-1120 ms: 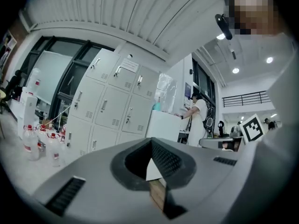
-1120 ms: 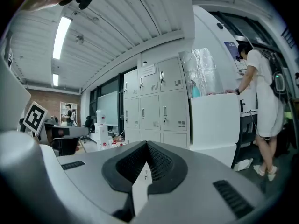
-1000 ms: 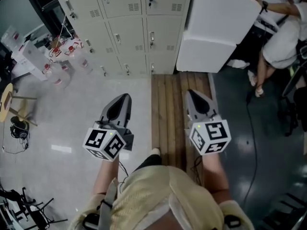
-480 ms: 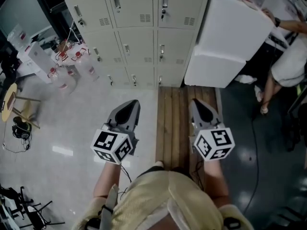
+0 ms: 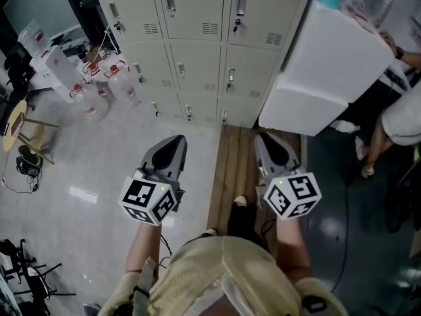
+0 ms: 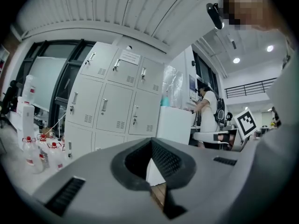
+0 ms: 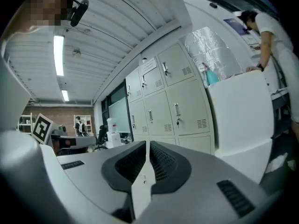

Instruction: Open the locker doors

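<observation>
Left gripper [image 5: 170, 149]: jaws together, nothing between. Right gripper [image 5: 266, 147]: jaws together, nothing between. Grey lockers [image 5: 197, 54]: ahead of both grippers, well apart, doors closed.

Lockers [image 5: 197, 58] top rows cut off by upper edge; person [image 5: 402, 120] cropped at right edge.

Grey grippers [image 5: 175, 139] [image 5: 262, 137], b/w marker cubes [image 5: 146, 199] [image 5: 292, 195]
</observation>
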